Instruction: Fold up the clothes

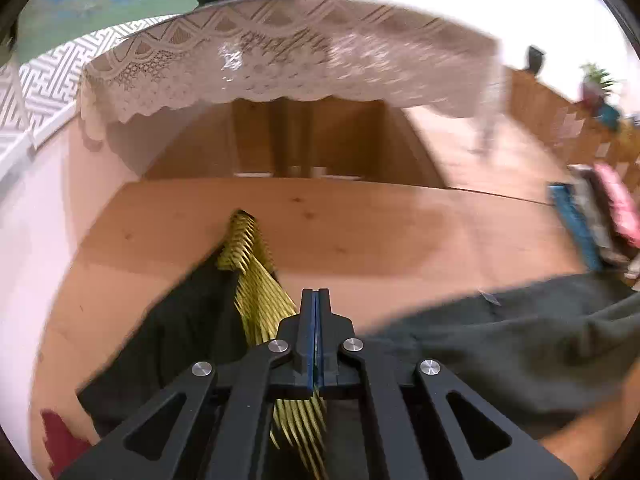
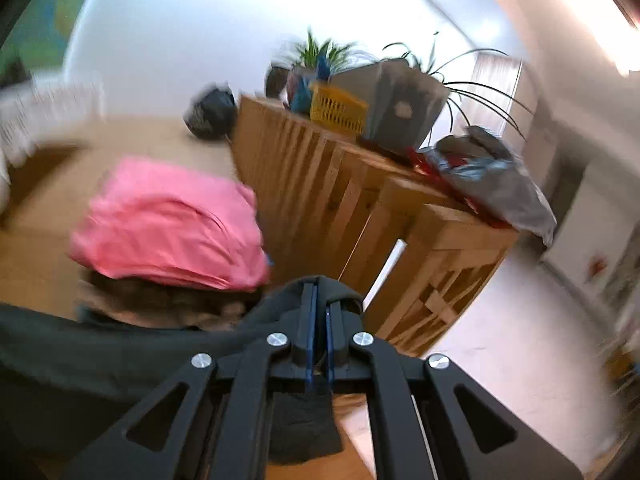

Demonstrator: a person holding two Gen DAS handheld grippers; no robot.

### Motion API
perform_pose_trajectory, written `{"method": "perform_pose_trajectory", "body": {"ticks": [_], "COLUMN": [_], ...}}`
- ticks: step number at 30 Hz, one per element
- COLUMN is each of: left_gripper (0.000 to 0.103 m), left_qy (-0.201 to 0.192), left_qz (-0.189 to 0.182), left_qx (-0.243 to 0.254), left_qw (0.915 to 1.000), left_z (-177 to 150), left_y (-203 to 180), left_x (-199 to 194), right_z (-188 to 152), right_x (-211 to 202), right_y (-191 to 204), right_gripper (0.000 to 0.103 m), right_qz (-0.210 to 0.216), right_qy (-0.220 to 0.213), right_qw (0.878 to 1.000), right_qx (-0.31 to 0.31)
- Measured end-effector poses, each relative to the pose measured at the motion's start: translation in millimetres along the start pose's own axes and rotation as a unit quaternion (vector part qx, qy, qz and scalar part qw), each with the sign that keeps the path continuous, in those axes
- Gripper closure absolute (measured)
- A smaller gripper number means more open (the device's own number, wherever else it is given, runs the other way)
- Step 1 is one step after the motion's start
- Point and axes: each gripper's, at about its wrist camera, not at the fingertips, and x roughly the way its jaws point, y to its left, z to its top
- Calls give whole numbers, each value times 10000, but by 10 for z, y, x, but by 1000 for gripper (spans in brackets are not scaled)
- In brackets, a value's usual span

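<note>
1. Left wrist view: the left gripper (image 1: 318, 300) has its two black fingers pressed flat together, the blue pads meeting with no gap, and they pinch the dark green-black cloth garment (image 1: 500, 344) at its ribbed yellow-and-black striped band (image 1: 260, 284).
2. The garment hangs from the jaws in two parts — a dark panel dropping to the left of the striped band, and a wide, softly creased stretch running off to the right, slightly blurred.
3. It is held above the light wooden floor (image 1: 320, 232), not lying flat; how much of it touches the floor I cannot tell.
4. Farther off stands a table draped in a white lace tablecloth (image 1: 280, 60) with a scalloped hem, a dark heap on top of it.
5. At the right edge of this view a stack of folded clothes (image 1: 592, 216) shows blue, grey and pink layers; a small dark red shape (image 1: 60, 440) sits at the lower left.
6. Right wrist view: the right gripper (image 2: 318, 292) is nearly closed, a thin slit left between the pads, and a bunched fold of the same dark garment (image 2: 100, 360) is clamped there, wrapping over the fingertips.
7. From the jaws the cloth stretches away to the left as a taut dark band, and a short end hangs below the fingers.
8. Just beyond lies a folded pink garment (image 2: 172, 224) on top of the pile — brownish layers beneath it.
9. To the right rises a slatted wooden cabinet (image 2: 360, 200), its top crowded with a yellow plastic basket (image 2: 336, 110), potted plants and bags.
</note>
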Motion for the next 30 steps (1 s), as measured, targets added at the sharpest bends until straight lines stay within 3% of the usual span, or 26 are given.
{"method": "perform_pose_trajectory", "body": {"ticks": [3,4,5,6,9,12,17,21,25,27,30], "left_gripper": [103,103,103,100,98,97,90,90,88,81,73], "left_qy": [490,462,395,328,185,73,616,832,988,1070,1149], "left_qz": [37,23,-36,-96,-192,-436,-1182,-983,-714,-722,-802], "left_qx": [-307,-280,-231,-182,227,846,1875,2392,2808,2782,2588], "left_qw": [9983,9985,9989,9993,9994,9954,9732,9624,9520,9518,9557], "left_z": [128,130,122,113,-21,-307,-910,-1086,-1196,-1225,-1243], "left_y": [56,45,28,10,-152,-525,-1460,-1865,-2186,-2165,-2001], "left_x": [450,448,400,352,47,-291,-312,-89,130,192,244], "right_z": [-103,-157,-216,-276,-425,-567,-1042,-1347,-1205,-1110,-1025], "right_x": [352,412,434,456,383,153,-254,-256,-22,121,307], "right_y": [233,262,276,290,228,103,267,579,675,769,993], "right_gripper": [80,75,61,58,57,52,52,52,52,52,52], "right_qz": [57,144,139,134,115,424,1154,1571,2094,2353,2276], "right_qy": [583,731,824,916,973,977,1099,1433,1695,1823,1873], "right_qw": [9980,9968,9958,9945,9927,9924,9830,9684,9595,9522,9506], "right_qx": [-254,-287,-388,-488,-697,-608,-908,-1301,-824,-689,-973]}}
